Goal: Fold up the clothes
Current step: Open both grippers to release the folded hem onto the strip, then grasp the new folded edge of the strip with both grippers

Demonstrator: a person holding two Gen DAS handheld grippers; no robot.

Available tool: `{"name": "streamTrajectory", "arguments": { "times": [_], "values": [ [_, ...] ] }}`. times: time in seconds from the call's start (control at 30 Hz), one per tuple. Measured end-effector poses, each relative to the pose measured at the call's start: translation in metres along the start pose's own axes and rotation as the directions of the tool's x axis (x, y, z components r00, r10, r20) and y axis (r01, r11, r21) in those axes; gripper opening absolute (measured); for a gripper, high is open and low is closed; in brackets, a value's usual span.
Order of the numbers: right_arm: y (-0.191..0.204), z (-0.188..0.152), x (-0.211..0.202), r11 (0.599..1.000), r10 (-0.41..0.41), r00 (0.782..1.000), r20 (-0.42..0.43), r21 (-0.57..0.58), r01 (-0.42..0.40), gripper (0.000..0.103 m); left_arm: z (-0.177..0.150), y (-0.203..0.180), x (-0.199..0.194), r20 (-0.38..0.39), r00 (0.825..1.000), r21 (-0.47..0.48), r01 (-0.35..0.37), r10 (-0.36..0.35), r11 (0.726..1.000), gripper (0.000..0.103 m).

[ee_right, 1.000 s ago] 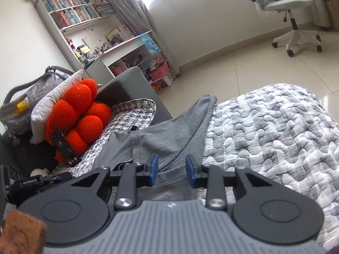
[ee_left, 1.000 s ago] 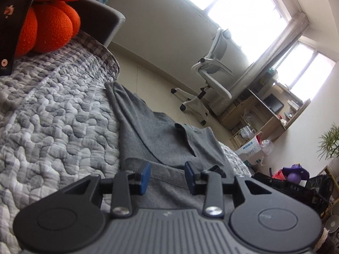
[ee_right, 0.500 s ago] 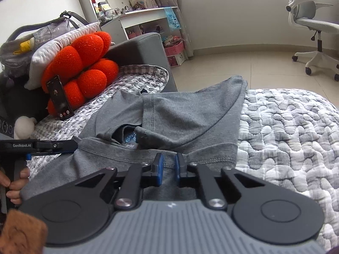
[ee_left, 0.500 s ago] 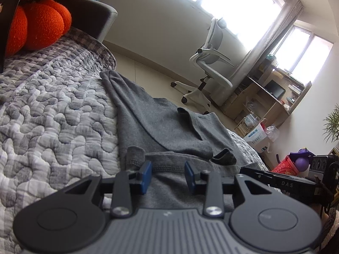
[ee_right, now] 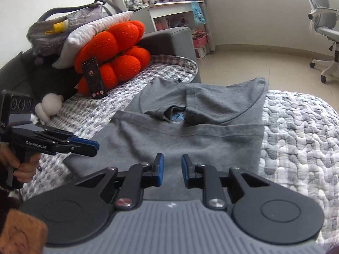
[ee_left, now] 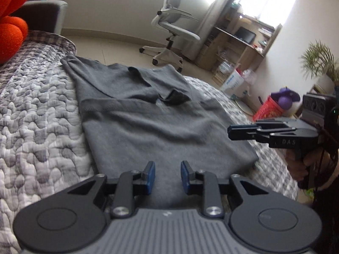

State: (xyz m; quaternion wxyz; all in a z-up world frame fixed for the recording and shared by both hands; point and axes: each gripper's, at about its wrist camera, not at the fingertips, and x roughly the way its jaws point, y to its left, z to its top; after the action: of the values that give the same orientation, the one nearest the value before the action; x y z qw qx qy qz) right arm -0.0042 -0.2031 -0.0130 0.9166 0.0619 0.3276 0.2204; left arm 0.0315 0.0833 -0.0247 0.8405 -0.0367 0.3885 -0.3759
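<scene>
Grey shirt point(ee_left: 161, 131) lies half-folded on the quilted bed point(ee_left: 38, 114); left gripper point(ee_left: 167, 174) closing, right gripper point(ee_right: 171, 170) reopening, both jaws empty; next: regrip an edge, fold again.

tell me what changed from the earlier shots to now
Both grippers, left gripper and right gripper, let go of the grey cotton t-shirt's folded-up hem and drew back; right fingers have just opened, left narrowed, nothing between either. The shirt stays folded on the grey quilted bedspread.

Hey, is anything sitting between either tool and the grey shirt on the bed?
Nothing visible. The left tool and right tool hang open over the grey shirt, with no object between.
</scene>
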Motion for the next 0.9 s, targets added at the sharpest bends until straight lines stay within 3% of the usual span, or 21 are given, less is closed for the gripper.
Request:
{"name": "streamTrajectory", "arguments": {
  "times": [0.17, 0.37, 0.47, 0.53, 0.6, 0.73, 0.83, 0.9],
  "values": [
    [0.016, -0.025, -0.001, 0.997, -0.029, 0.995, -0.093, -0.081, 0.021, 0.018, -0.021, 0.0, -0.011, -0.015, 1.0, 0.018, -0.024, 0.024, 1.0, 0.026],
    [-0.013, -0.045, -0.032, 0.997, -0.072, 0.992, -0.106, 0.021, 0.075, 0.012, -0.034, 0.006, -0.031, -0.003, 0.999, -0.037, -0.035, 0.035, 0.999, 0.024],
    [-0.025, -0.052, -0.048, 0.991, -0.051, 0.993, -0.11, 0.121, 0.065, 0.021, -0.036, 0.014, -0.041, -0.013, 1.0, -0.15, -0.006, 0.005, 0.989, 0.026],
    [-0.035, -0.056, -0.057, 0.977, -0.025, 0.993, -0.119, 0.207, 0.05, 0.028, -0.038, 0.023, -0.046, -0.038, 0.998, -0.254, 0.037, -0.048, 0.967, 0.034],
    [-0.049, -0.06, -0.064, 0.947, 0.02, 0.991, -0.13, 0.32, 0.022, 0.043, -0.041, 0.035, -0.047, -0.062, 0.991, -0.36, 0.087, -0.117, 0.929, 0.045],
    [-0.079, -0.068, -0.066, 0.826, 0.137, 0.987, -0.089, 0.56, -0.064, 0.044, -0.049, 0.058, -0.04, -0.053, 0.972, -0.514, 0.168, -0.227, 0.841, 0.048],
    [-0.092, -0.07, -0.06, 0.75, 0.184, 0.982, -0.044, 0.652, -0.111, 0.043, -0.05, 0.067, -0.03, -0.033, 0.969, -0.566, 0.183, -0.243, 0.804, 0.047],
    [-0.095, -0.068, -0.055, 0.726, 0.201, 0.979, -0.024, 0.675, -0.132, 0.043, -0.049, 0.07, -0.024, -0.006, 0.968, -0.589, 0.198, -0.25, 0.783, 0.047]
  ]
}}
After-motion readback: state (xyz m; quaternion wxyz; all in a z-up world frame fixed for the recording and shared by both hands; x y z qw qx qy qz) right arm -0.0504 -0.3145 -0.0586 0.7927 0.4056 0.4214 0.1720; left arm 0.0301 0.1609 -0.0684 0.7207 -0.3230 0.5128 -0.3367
